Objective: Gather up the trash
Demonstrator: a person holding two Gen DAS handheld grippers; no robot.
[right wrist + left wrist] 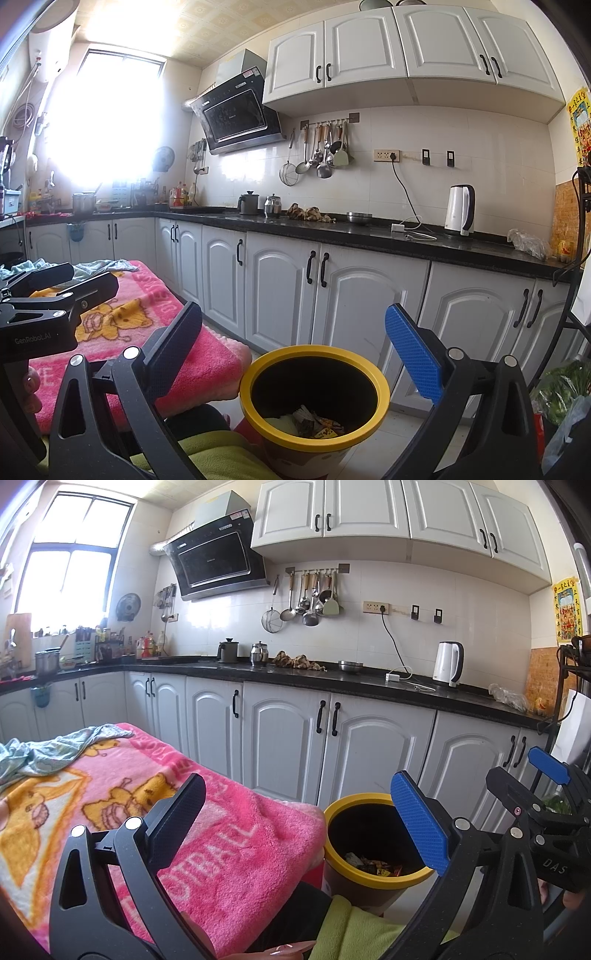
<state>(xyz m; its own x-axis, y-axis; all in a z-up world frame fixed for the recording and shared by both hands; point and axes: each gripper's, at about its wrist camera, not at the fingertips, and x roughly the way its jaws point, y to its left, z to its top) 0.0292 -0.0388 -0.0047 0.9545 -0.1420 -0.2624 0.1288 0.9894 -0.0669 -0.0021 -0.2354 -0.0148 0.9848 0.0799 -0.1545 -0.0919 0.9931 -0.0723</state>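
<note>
- Two hand-held grippers are seen in a kitchen, each filmed from its own wrist camera.
- The left gripper [299,812] is held with its fingers spread wide apart, one black pad and one blue pad, and nothing is gripped between them.
- The right gripper [293,338] is likewise held wide apart and empty; it also shows at the right edge of the left wrist view, where its state cannot be told.
- A bin [380,384] with a yellow rim and a dark inside stands on the floor, just beside the corner of a pink blanket [229,842].
- Trash [314,422], a small heap of crumpled wrappers, lies at the bottom of the bin.
- In the right wrist view the bin is framed between the two fingers; in the left wrist view it sits under the blue pad.
- The pink blanket, printed with yellow cartoon bears, is spread over a raised surface, and a pale blue cloth [48,751] is bunched at its far end.
- A green sleeve [354,930] is seen at the lower edge, near the bin.
- Grey cabinets [284,746] run under a black countertop [332,681].
- A white kettle [448,663] stands on the countertop, and utensils [314,598] hang on the wall.
</note>
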